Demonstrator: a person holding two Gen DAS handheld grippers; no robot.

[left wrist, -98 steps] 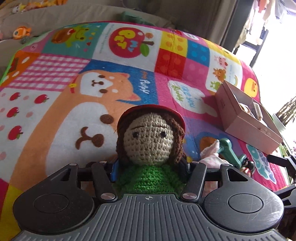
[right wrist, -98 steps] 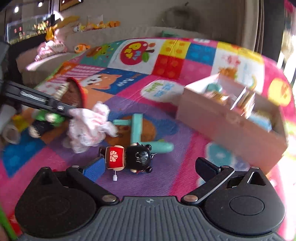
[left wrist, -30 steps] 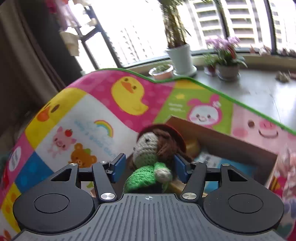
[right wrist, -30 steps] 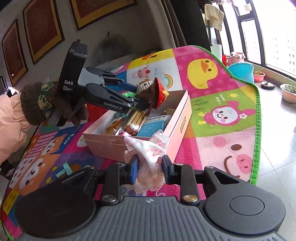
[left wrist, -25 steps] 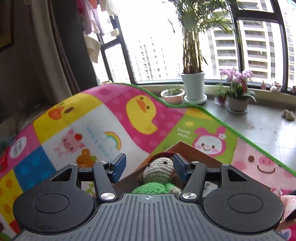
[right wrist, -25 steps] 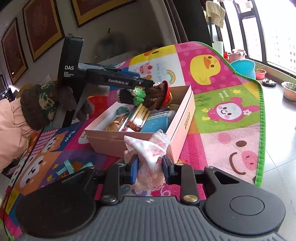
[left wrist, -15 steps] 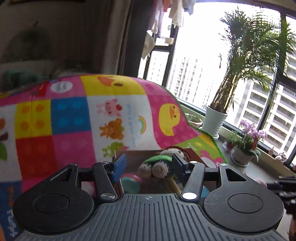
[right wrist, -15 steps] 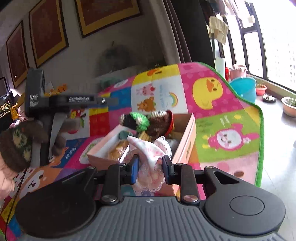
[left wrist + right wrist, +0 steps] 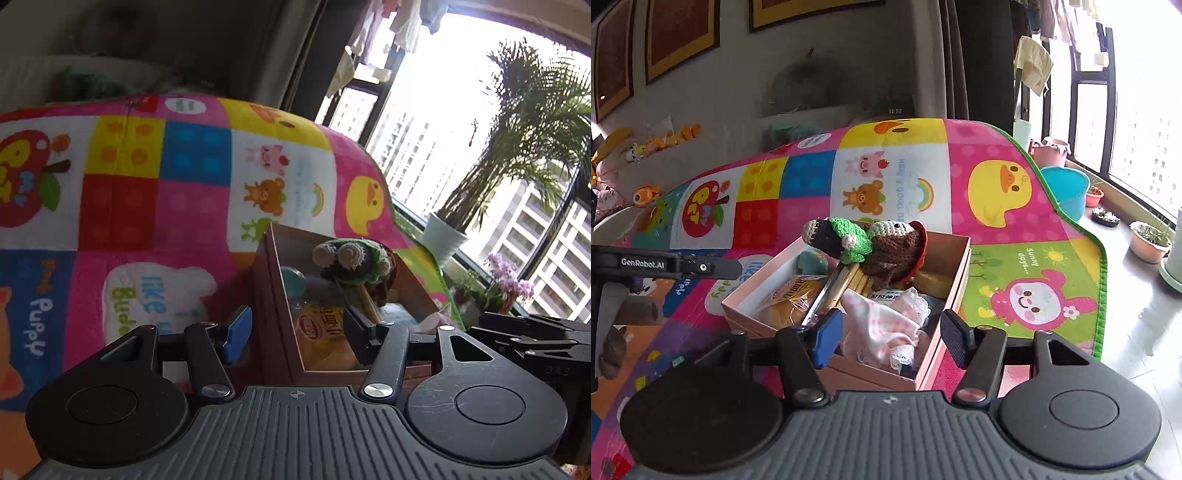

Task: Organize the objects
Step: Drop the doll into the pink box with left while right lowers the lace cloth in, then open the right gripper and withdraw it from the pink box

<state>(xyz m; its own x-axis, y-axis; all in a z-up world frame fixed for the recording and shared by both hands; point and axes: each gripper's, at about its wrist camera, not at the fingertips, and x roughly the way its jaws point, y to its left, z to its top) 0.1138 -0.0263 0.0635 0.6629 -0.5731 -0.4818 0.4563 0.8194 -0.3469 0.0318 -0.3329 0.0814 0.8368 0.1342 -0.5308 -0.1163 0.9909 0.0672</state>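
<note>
Both hand-held grippers are spread open with nothing between the pads: the left hand-held gripper [image 9: 295, 332] hangs over the near corner of the pink box [image 9: 955, 273], the right hand-held gripper [image 9: 892, 338] sits right at the box's other end. From the right wrist view the left one's side reads "GenRobot.AI". The crochet doll [image 9: 871, 247] in the green sweater lies on its side on top of the stuff in the box, head toward the far wall. The pink frilly cloth [image 9: 886, 328] is bunched in the near end, just in front of the right pads. Also in there: a yellow snack bag [image 9: 321, 332] with Chinese print, and some sticks. The box sits on a colourful play mat [image 9: 997, 177] reading "Sunny days..." and "Puppy". Potted plants [image 9: 517, 155] line the window, framed pictures hang on the wall
</note>
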